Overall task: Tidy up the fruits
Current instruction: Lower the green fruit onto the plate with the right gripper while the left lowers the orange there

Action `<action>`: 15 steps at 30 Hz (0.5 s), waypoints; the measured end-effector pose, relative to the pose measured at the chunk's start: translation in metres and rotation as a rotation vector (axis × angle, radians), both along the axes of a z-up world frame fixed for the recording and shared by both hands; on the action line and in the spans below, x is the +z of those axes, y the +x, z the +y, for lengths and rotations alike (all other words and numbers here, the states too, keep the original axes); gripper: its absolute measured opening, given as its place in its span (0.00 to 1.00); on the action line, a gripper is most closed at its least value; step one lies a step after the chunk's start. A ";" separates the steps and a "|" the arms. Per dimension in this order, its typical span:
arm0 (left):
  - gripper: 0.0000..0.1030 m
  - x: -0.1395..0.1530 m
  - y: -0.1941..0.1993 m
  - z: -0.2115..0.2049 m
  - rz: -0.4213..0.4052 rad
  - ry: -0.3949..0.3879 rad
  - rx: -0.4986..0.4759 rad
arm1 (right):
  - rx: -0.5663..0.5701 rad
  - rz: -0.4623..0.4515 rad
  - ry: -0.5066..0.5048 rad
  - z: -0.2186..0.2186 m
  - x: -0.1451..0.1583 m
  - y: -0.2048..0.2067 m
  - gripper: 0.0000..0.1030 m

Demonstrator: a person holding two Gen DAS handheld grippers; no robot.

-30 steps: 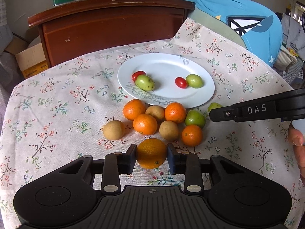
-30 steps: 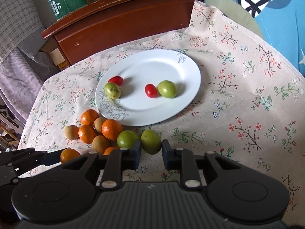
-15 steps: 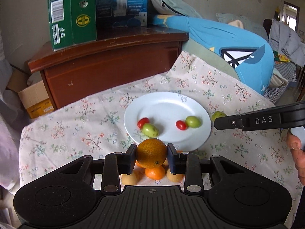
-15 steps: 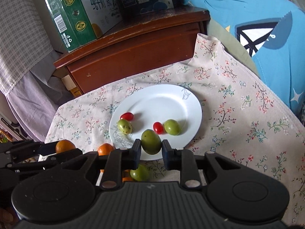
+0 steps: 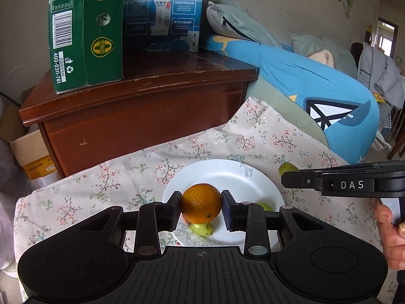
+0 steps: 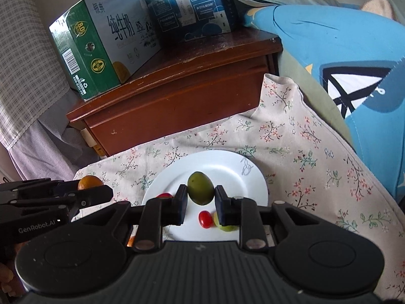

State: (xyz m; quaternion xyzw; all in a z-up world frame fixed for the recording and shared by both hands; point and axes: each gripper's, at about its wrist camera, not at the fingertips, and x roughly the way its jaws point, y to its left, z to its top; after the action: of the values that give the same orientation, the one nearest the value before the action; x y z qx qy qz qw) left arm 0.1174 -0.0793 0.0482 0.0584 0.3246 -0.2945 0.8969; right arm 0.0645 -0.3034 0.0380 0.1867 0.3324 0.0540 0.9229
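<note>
Left wrist view: the left gripper point(image 5: 201, 204), jaws clamped on the orange point(image 5: 201, 203), has risen from the table's pile to over the white plate point(image 5: 227, 174); the right gripper point(image 6: 201, 197), clamping a green fruit point(image 6: 200, 188), has likewise arrived; both seem ready to release.

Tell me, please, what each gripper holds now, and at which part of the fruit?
The left gripper holds an orange, fingers on its two sides. The right gripper holds a green fruit likewise.

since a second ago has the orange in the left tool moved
Yes. The orange, clamped in the left tool, has risen off the cloth and gone forward over the white plate.
</note>
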 end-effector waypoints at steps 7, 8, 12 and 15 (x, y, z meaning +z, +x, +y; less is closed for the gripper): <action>0.30 -0.018 0.020 -0.017 0.053 -0.027 0.016 | -0.036 0.018 -0.007 -0.010 -0.011 0.021 0.23; 0.30 -0.021 0.022 -0.019 0.060 -0.028 0.016 | -0.040 0.023 -0.005 -0.012 -0.014 0.024 0.23; 0.30 -0.032 0.025 -0.029 0.087 -0.039 0.006 | -0.043 0.032 -0.007 -0.013 -0.020 0.032 0.23; 0.30 -0.042 0.025 -0.036 0.107 -0.029 -0.012 | -0.044 0.054 0.001 -0.013 -0.027 0.036 0.23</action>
State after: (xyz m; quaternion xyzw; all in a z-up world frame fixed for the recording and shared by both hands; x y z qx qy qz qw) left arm 0.1428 -0.1150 0.0060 0.0314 0.3676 -0.3071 0.8773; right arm 0.1008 -0.3162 0.0108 0.1959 0.3529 0.0290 0.9145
